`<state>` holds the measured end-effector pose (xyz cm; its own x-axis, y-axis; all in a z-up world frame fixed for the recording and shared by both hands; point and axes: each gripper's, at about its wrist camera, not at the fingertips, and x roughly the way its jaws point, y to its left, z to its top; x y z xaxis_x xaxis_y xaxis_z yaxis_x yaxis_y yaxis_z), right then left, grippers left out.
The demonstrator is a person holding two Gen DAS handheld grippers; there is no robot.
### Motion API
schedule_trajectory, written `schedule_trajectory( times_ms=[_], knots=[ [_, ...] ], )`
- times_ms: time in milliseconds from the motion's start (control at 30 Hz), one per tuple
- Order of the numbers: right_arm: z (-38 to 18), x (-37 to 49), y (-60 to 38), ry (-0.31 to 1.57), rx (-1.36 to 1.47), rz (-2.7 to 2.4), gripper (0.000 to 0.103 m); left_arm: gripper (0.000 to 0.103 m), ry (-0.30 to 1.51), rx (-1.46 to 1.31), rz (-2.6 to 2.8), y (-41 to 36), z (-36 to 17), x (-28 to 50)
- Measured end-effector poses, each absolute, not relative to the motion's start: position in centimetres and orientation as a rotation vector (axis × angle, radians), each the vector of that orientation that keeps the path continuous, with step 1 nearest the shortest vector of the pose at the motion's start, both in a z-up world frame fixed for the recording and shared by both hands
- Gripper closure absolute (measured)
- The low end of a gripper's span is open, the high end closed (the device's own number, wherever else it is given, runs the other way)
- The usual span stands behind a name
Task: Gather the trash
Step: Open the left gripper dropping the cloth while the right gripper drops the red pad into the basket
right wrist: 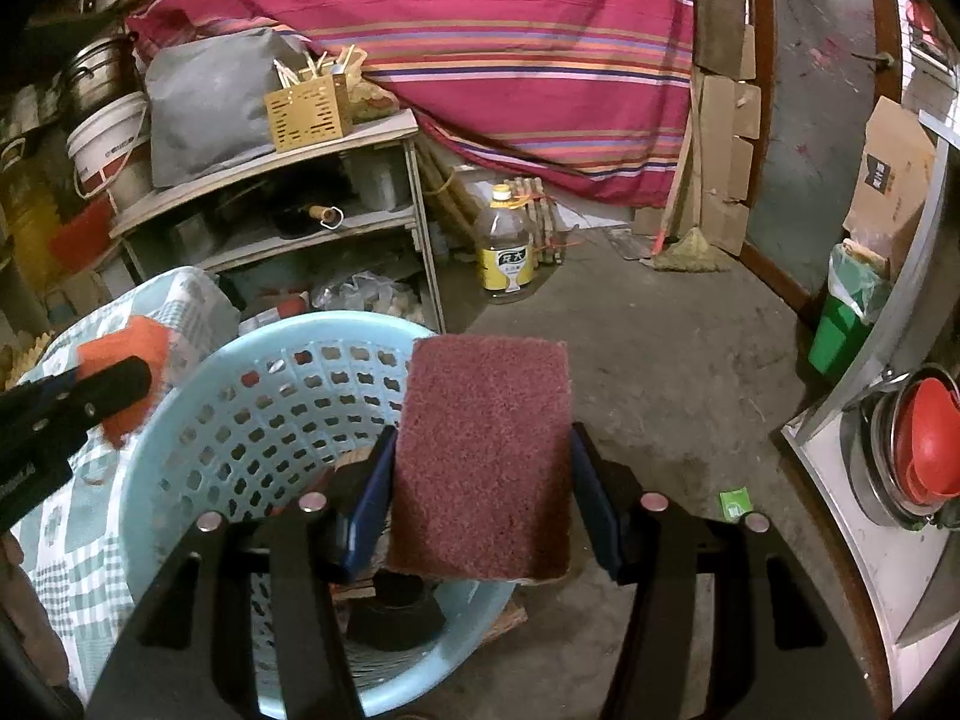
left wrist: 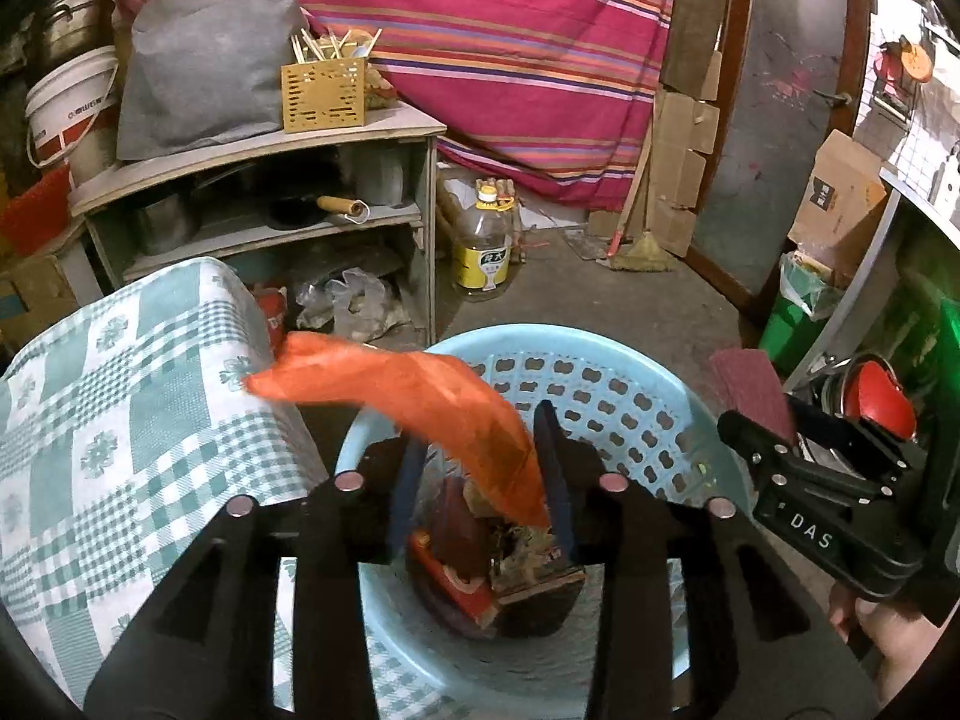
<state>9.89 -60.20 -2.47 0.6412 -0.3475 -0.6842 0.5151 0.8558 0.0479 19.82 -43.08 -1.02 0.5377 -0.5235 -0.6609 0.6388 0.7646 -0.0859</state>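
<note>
A light blue perforated basket stands on the floor with several pieces of trash in its bottom; it also shows in the right wrist view. My left gripper is over the basket, jaws apart, with an orange plastic wrapper between them and no visible pinch on it. In the right wrist view the wrapper shows behind the left gripper. My right gripper is shut on a maroon scouring pad at the basket's right rim; the pad also shows in the left wrist view.
A table with a green checked cloth is left of the basket. Behind stand a grey shelf unit, an oil bottle and a striped cloth. A green bin and a counter with a red bowl are right.
</note>
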Motion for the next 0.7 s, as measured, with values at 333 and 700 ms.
schedule_trajectory(
  times_ms=[333, 700],
  knots=[
    [-2.2, 11.1, -58.3, 0.729, 0.218, -0.471, 0.047, 0.025, 0.687, 0.167, -0.597, -38.3, -0.3, 19.2],
    [-2.0, 14.1, -54.6, 0.733, 0.148, -0.452, 0.046, 0.009, 0.655, 0.067, -0.456, -28.9, 0.1, 19.4]
  ],
)
